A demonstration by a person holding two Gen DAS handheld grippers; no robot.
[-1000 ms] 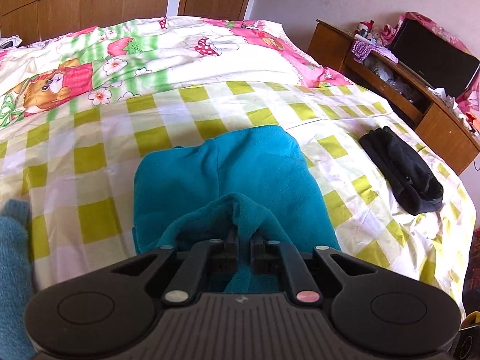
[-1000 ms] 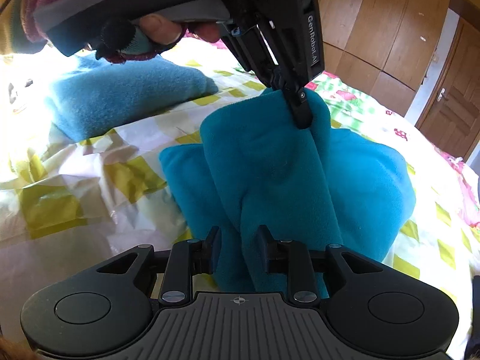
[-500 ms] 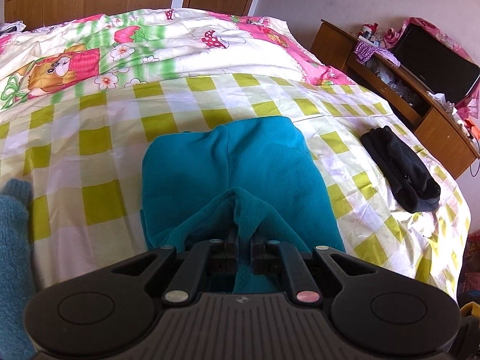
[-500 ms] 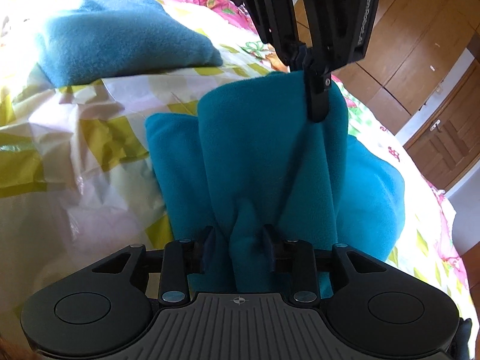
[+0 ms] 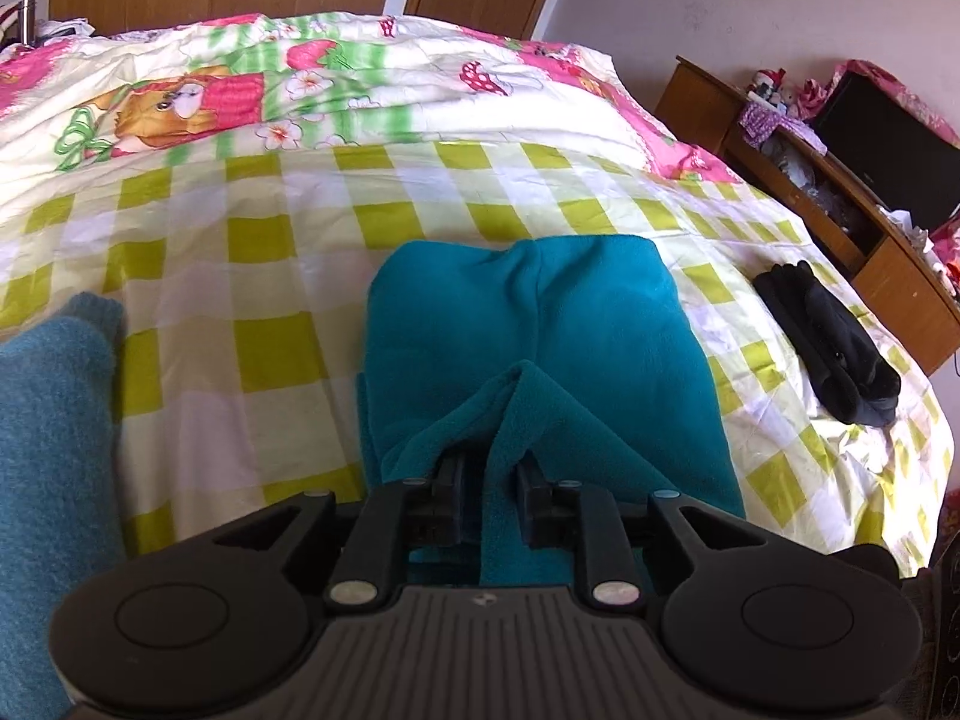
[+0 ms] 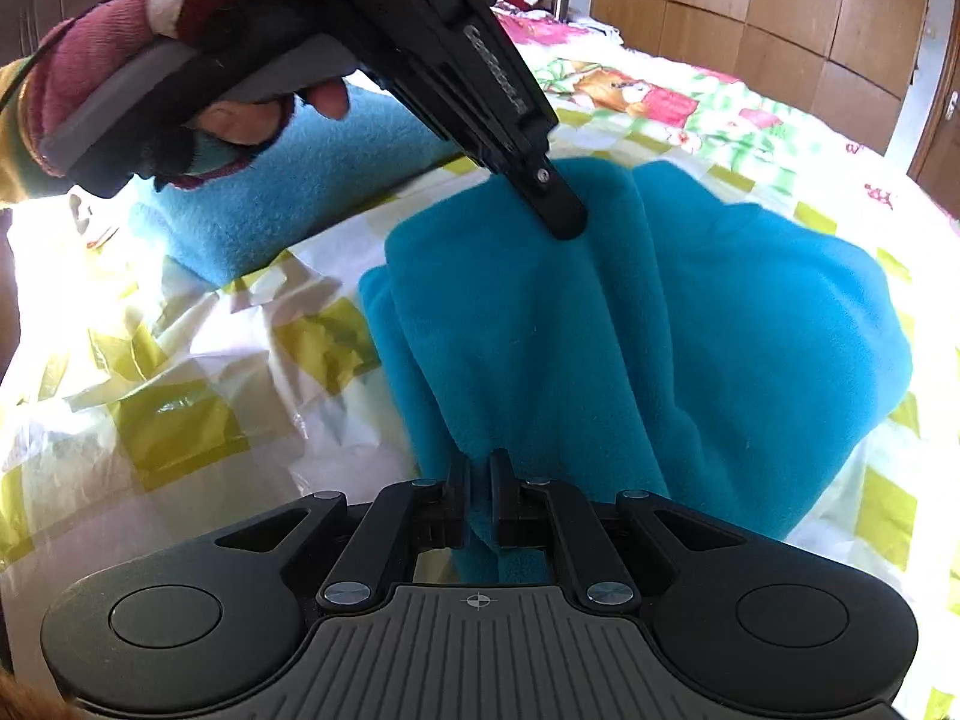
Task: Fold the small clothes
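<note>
The teal fleece garment (image 5: 528, 324) lies on the checked bedsheet (image 5: 288, 240), one edge lifted by both grippers. The left gripper (image 5: 489, 474) has just been easing apart, a fleece fold between its fingers and seemingly loose there. The right gripper (image 6: 477, 498) has just been closing and pinches another fold. The wooden shelf unit (image 5: 840, 222) holds jumbled items, unclear.

The fleece garment (image 5: 528, 324) lies mid-bed (image 5: 288, 228). In the left wrist view, another folded fleece (image 5: 54, 408) sits off to its left, a dark bundle (image 5: 834, 336) to its right, and a quilt (image 5: 336, 90) bunched up behind.
</note>
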